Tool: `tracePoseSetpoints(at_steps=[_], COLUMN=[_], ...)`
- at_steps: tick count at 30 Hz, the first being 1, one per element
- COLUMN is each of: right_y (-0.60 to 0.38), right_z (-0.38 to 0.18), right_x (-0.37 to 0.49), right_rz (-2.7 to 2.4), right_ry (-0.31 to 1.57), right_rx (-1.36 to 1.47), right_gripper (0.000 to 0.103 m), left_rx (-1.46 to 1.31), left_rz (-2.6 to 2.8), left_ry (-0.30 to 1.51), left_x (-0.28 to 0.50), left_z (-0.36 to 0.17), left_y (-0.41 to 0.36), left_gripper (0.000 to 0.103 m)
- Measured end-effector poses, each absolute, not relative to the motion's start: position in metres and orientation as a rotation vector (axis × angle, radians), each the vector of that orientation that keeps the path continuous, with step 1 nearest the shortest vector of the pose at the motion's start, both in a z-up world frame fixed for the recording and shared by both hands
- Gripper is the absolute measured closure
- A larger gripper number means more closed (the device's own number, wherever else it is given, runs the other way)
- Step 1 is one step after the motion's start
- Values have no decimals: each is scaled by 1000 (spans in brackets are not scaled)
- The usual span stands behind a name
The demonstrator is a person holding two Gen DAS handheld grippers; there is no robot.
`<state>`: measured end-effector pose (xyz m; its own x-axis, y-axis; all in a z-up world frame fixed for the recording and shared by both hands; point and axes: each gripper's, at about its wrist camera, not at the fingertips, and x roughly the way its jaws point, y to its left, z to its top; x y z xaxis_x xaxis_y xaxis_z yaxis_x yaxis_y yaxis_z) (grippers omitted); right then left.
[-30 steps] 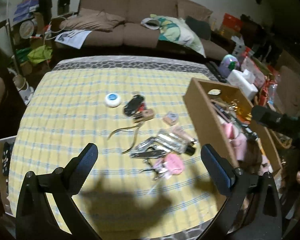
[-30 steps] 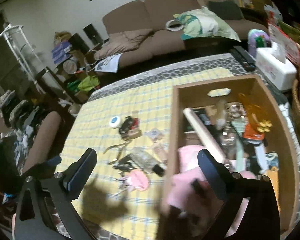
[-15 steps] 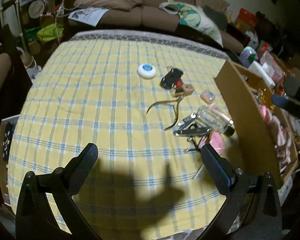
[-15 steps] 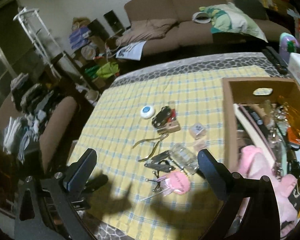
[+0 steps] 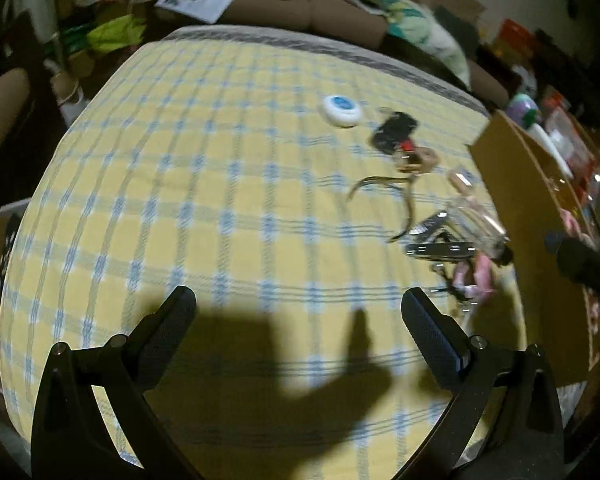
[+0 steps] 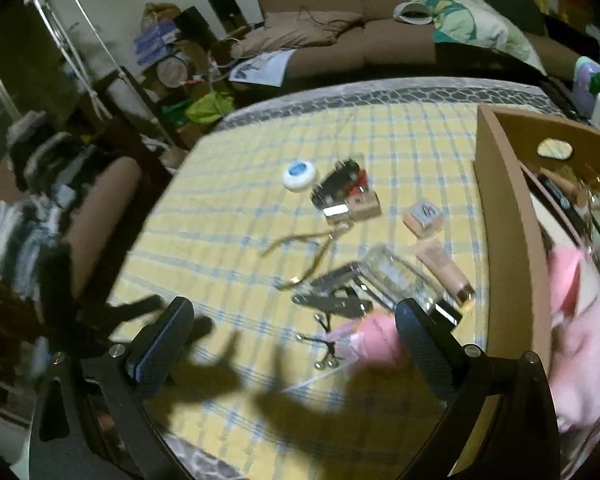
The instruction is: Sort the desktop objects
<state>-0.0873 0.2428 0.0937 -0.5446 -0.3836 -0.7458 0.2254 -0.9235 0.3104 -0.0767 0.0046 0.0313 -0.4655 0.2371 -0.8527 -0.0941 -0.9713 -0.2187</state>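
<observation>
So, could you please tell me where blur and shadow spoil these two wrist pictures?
Left wrist view: motion blur smears the small items, such as the round white-and-blue tin, and the open left gripper casts a big dark shadow on the yellow checked tablecloth. Right wrist view: centre sharper, pink cloth in the brown wooden box blurred, shadows under the open right gripper.

Tablecloth (image 6: 228,216) is yellow with a blue-and-white plaid grid, grey honeycomb border. Little round tin (image 6: 299,175) is white with a blue top. Box (image 6: 508,216) is plain brown, sofa (image 6: 364,12) brown too, and the pouch (image 6: 370,342) is pink.
</observation>
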Motion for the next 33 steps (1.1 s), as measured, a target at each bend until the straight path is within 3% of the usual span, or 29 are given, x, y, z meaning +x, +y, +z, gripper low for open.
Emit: tracePoseSetpoints(at_steps=[4,15,20,33], right_y=[241,225,213,215], right_z=[61,6,1,-1], right_x=[-75,-53,-48,-48], right_rz=[-2549,-2706,-2770,-2769], right_ry=[-275,-106,61,51], right_rx=[1318,1399,1377,1382], right_gripper=[0,0,0,0], left_rx=[-1529,-1472,-1406,-1402], left_rz=[2542,2640,2691,2695], left_ry=[-217,8,63,60], left_x=[-68,-54,-50,-50], left_z=[18,2,-3,-3], left_y=[0,9,15,14], left_gripper=[0,0,0,0])
